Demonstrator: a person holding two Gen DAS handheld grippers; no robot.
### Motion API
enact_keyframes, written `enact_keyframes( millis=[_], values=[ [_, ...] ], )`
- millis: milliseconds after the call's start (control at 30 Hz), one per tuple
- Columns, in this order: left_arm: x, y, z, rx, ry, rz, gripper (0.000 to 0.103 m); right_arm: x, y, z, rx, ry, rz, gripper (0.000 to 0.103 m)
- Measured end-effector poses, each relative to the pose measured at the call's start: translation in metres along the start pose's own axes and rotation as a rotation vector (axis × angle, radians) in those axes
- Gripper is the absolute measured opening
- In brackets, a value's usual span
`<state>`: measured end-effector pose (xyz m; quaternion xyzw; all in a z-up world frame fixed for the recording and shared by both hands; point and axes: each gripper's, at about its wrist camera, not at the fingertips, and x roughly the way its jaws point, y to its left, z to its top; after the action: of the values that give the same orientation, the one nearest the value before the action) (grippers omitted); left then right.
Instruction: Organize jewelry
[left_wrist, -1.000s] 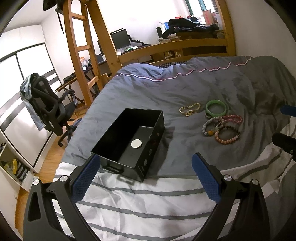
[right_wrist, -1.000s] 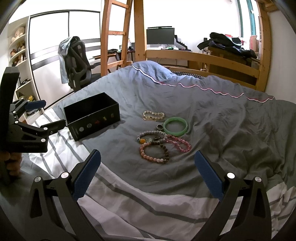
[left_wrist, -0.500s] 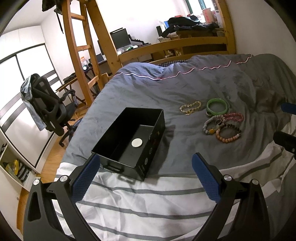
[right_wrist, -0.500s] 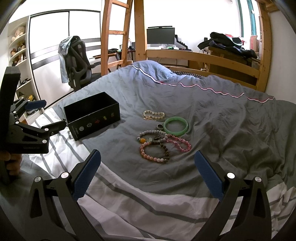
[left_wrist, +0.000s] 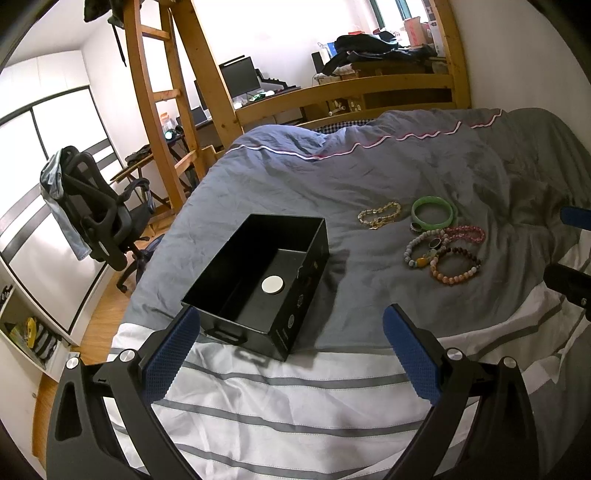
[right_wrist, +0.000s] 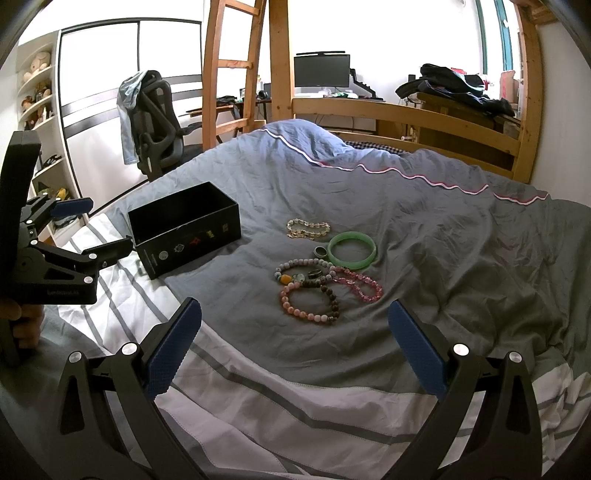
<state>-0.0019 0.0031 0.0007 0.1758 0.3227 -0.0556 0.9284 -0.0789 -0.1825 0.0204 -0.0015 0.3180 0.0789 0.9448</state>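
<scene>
On the grey duvet (right_wrist: 424, 229) I saw the open black box (left_wrist: 266, 284) near its striped front edge, bracelets (right_wrist: 317, 275) clustered beside it, and my left gripper (left_wrist: 291, 350) and right gripper (right_wrist: 295, 339) spread wide, holding nothing.

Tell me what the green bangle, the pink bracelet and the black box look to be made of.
Green bangle: jade or glass by its look; smooth, glossy, slightly translucent, one rigid ring. Pink bracelet: clear pink faceted beads, glass or crystal or plastic. Black box: probably coated cardboard; thin straight walls, matte with printed icons.
</scene>
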Motion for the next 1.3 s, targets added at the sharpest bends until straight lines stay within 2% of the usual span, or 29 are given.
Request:
enact_keyframes(
  millis=[1033, 1167, 1300],
  values=[
    [-0.004, -0.001, 0.002, 0.0, -0.032, -0.003, 0.097, 0.002, 0.002, 0.0, -0.002, 0.009, -0.001, 0.1],
    [-0.004, -0.006, 0.004, 0.015, -0.047, -0.032, 0.097, 0.004, 0.001, -0.002, 0.004, 0.01, -0.011, 0.1],
    [0.002, -0.018, 0.007, 0.05, -0.048, -0.09, 0.097, 0.014, -0.019, -0.003, 0.055, 0.045, -0.038, 0.098]
  ],
)
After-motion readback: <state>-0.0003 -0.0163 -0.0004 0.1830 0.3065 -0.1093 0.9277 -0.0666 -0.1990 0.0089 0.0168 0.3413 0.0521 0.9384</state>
